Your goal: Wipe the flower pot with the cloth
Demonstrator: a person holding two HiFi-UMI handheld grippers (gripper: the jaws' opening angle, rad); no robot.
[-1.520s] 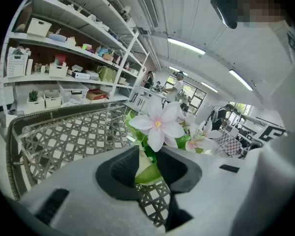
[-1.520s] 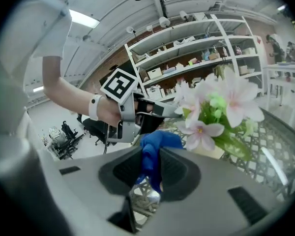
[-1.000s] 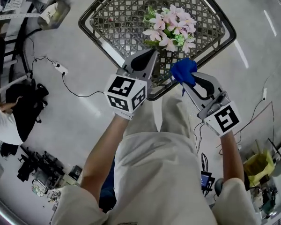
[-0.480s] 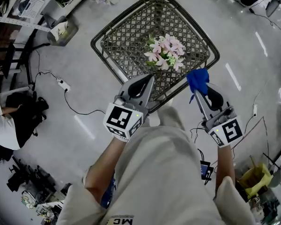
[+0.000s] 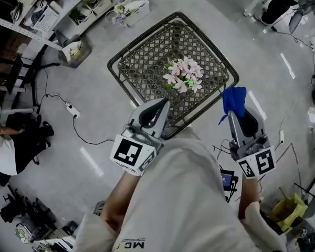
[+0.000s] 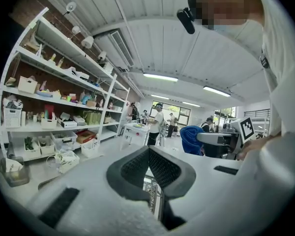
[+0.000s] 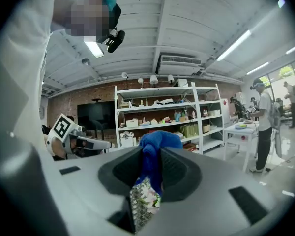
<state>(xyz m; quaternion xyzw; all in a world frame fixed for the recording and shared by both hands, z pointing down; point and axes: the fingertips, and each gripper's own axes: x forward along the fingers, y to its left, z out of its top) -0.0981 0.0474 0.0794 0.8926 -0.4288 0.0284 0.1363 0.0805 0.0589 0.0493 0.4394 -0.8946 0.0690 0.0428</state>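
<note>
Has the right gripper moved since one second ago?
Yes. The right gripper with the blue cloth was over the table's near edge; now it is outside its right corner, farther from the flowers.

Soft blue cloth (image 5: 234, 99), dark metal lattice table (image 5: 146, 62), smooth glossy grey floor (image 5: 262, 51)

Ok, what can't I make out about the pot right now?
Flower pot, head view: the pink flowers cover it from above; no wall shows.
Right gripper view: the blue cloth clamped in the right gripper leaves only a sliver of flowers and mesh table.
Left gripper view: the shut left gripper blocks all but a strip of mesh.
</note>
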